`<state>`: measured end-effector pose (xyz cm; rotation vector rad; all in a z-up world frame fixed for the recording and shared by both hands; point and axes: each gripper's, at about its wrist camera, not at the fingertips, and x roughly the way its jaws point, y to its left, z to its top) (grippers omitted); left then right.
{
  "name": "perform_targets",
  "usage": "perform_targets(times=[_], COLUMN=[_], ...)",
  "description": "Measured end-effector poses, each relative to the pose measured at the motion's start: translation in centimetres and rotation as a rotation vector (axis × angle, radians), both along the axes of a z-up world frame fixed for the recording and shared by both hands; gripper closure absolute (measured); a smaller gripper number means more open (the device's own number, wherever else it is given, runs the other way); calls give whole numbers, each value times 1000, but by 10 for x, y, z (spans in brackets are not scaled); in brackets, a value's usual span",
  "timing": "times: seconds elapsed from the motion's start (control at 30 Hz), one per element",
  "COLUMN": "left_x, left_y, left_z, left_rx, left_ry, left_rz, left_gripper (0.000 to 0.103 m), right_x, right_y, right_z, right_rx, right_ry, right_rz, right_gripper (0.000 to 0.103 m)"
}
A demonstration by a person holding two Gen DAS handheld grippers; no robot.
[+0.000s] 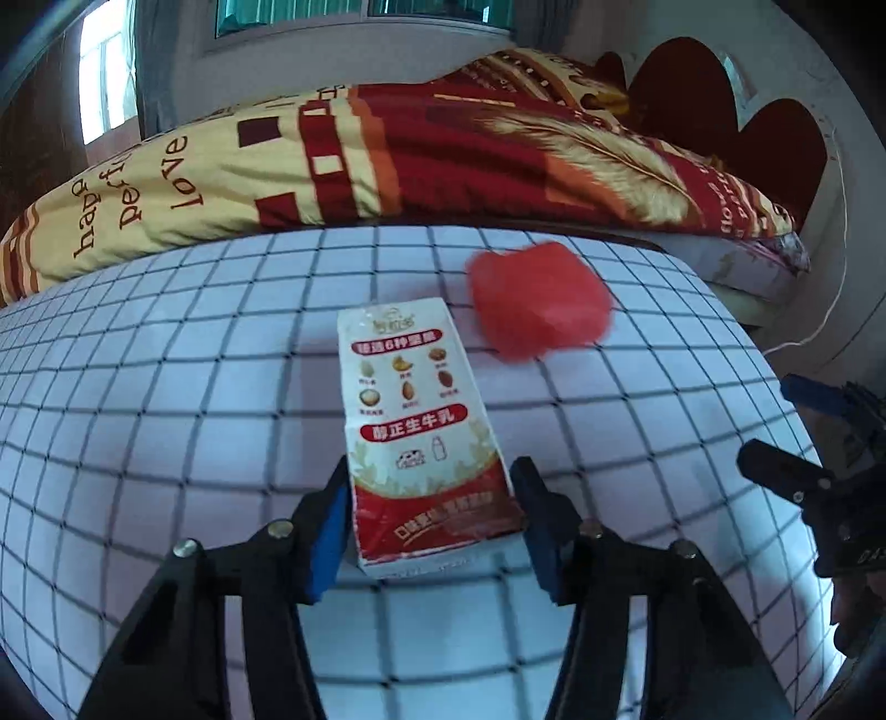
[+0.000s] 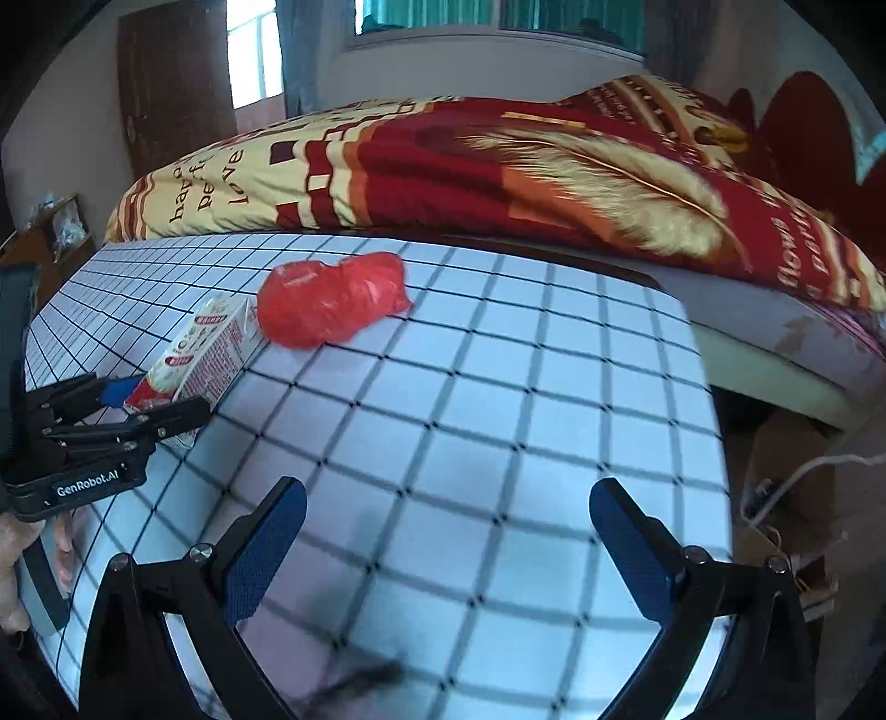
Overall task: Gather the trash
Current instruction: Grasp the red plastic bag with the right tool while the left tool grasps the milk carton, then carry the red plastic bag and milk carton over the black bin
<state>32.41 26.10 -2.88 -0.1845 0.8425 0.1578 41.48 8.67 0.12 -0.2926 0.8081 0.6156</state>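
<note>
The milk carton [image 1: 426, 437] is seen lying flat on the grid-patterned counter [image 1: 166, 415], its near end clamped between the pads of the left claw [image 1: 432, 526]. A crumpled red plastic bag [image 1: 540, 302] is seen just beside the carton, at its one o'clock. The right claw [image 2: 446, 545] is held with its pads wide apart over bare counter, nothing between them.

place: home bedroom | evidence: bed with patterned quilt [image 1: 387, 166], curtained window [image 2: 498, 16], wooden door [image 2: 177, 83]

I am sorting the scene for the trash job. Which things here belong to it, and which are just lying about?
Job:
- carton, between the left gripper pads
- red bag
- right gripper, open

Lying about:
- quilt
- checked cloth
- cable
</note>
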Motion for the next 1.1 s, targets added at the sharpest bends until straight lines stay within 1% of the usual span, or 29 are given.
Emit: perform_targets(times=[0.07, 0.17, 0.3, 0.4, 0.47, 0.5, 0.53, 0.57, 0.63, 0.7, 0.87, 1.0, 1.1], left_x=[1, -8, -22, -21, -20, -19, -18, -17, -20, -26, -41, -57, -73], left_y=[17, 40, 53, 59, 58, 59, 59, 59, 57, 54, 30, 1, -24], left_z=[1, 3, 2, 0, 0, 0, 0, 1, 4, 8, 19, 29, 37], left_rx=[9, 14, 20, 9, 6, 3, -4, -8, -8, 3, 30, 45, 55], left_ry=[-2, -19, -26, -26, -24, -24, -26, -28, -40, -55, -78, -98, -116], left_rz=[13, 26, 25, 27, 29, 31, 32, 31, 28, 17, -31, -72, -109], left_gripper=[49, 49, 50, 50, 50, 50, 50, 50, 50, 50, 50, 50, 50], right_x=[7, 18, 29, 37, 43, 47, 48, 49, 44, 34, 4, -25, -48], right_y=[17, 47, 82, 106, 119, 126, 129, 131, 127, 117, 77, 32, 3], right_z=[-1, -2, -2, -4, -8, -12, -16, -19, -19, -15, 1, 16, 28], right_rx=[4, 26, 37, 33, 27, 16, 8, 4, 17, 33, 55, 85, 88], right_ry=[4, 15, 22, 27, 41, 60, 74, 87, 87, 80, 45, 29, 0], right_rz=[23, 50, 79, 88, 75, 76, 78, 79, 81, 86, 86, 65, 57], right_gripper=[0, 0, 0, 1, 10, 32, 59, 60, 69, 71, 72, 72, 72])
